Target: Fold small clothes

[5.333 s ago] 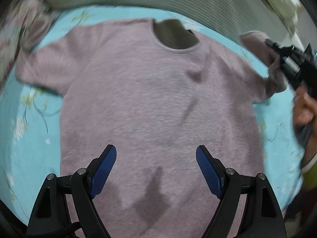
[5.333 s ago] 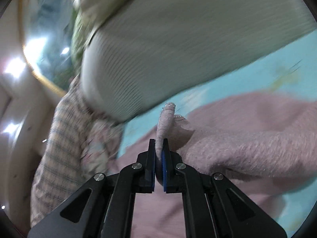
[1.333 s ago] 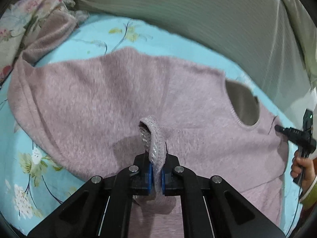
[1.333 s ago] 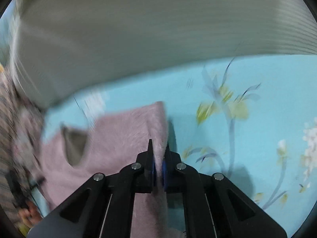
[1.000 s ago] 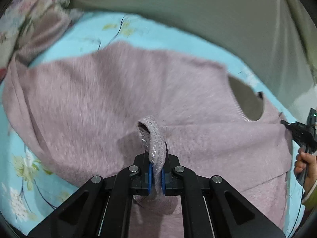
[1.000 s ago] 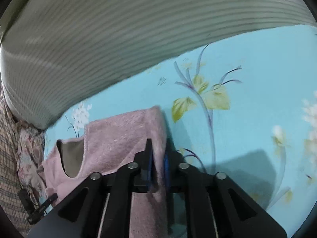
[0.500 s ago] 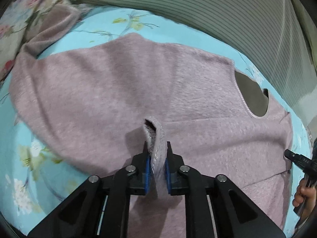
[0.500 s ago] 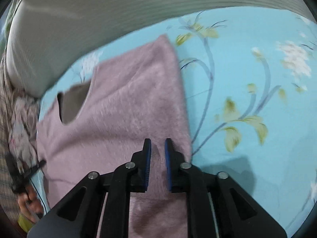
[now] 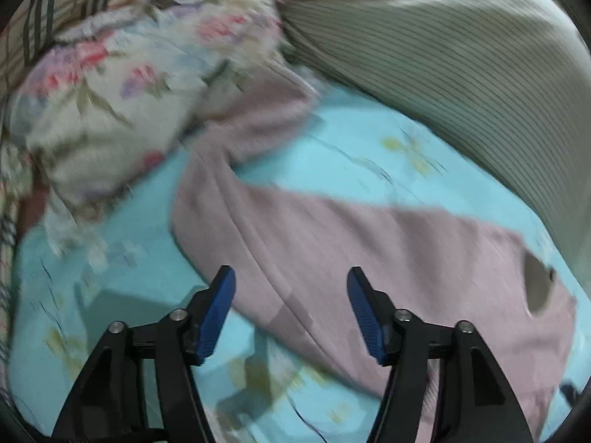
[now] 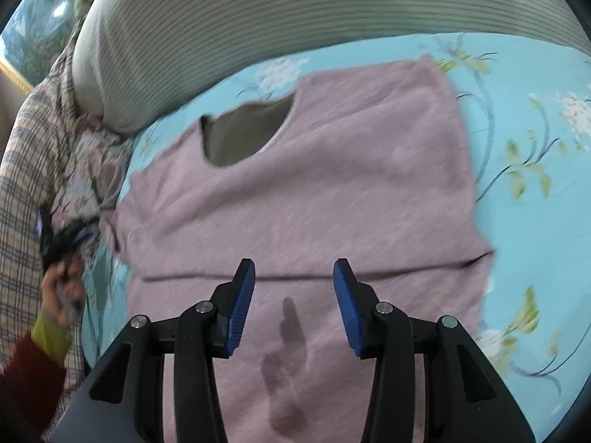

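Observation:
A fuzzy mauve sweater lies flat on a light blue flowered bedsheet, neckline toward the striped bedding. Its right side is folded inward to a straight edge. My right gripper hovers over the sweater's lower half, jaws opening, nothing between them. In the left wrist view the sweater runs from the centre to the right, with one sleeve stretched out toward a flowered pillow. My left gripper is above the sweater's left edge, jaws opening and holding nothing.
A striped grey-green duvet borders the far side of the sheet. A flowered pillow and plaid fabric lie at the left. A person's hand in a dark red sleeve holds the other gripper at the sweater's left.
Both grippers let go of the sweater and opened. The left one swung left, toward the sleeve and pillow. The right one drew back, so that more of the sweater shows.

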Available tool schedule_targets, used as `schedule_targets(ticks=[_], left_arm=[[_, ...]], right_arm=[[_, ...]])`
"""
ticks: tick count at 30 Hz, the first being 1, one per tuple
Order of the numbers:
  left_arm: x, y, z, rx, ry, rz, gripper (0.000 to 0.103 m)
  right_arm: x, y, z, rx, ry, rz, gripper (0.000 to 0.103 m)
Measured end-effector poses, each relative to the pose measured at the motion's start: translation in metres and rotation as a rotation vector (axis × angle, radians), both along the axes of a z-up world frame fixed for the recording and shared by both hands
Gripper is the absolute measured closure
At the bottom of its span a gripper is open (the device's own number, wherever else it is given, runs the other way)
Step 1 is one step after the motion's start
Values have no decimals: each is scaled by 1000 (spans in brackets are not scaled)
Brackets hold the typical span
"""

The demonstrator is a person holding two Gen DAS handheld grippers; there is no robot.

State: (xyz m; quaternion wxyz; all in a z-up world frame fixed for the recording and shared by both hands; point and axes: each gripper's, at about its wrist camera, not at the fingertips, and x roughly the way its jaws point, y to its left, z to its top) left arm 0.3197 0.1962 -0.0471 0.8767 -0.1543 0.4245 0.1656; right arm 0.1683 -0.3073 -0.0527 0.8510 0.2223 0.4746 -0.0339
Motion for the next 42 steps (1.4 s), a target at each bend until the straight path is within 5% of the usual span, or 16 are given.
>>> schedule_targets(ticks=[6,13,15,16,17,23,33,42], left_arm=[[73,38,-3,174,46,1,31],[150,46,-40,338,197,-44,23],[159,54,-42,284,180,-43,44],[163,59,-43,222,175,-57,76],[164,60,-42,211,175,-50,90],[124,42,-2,110,8,-99,95],[13,-110,60,-98,-231,-363,95],[-2,-320,30,-43,-174,-690,95]], right_arm=[[-4,25,-3,21,33,34,57],[-18,26,-8,20,72,11,57],[-21,24,-8,10,73,-4,57],[-23,22,-7,13,71,-12,57],[-24,21,-7,20,67,-19,57],[-16,21,0,38,29,-23,57],[-13,20,13,80,-37,-31,57],[-42,-32,21,104,-71,-168,57]])
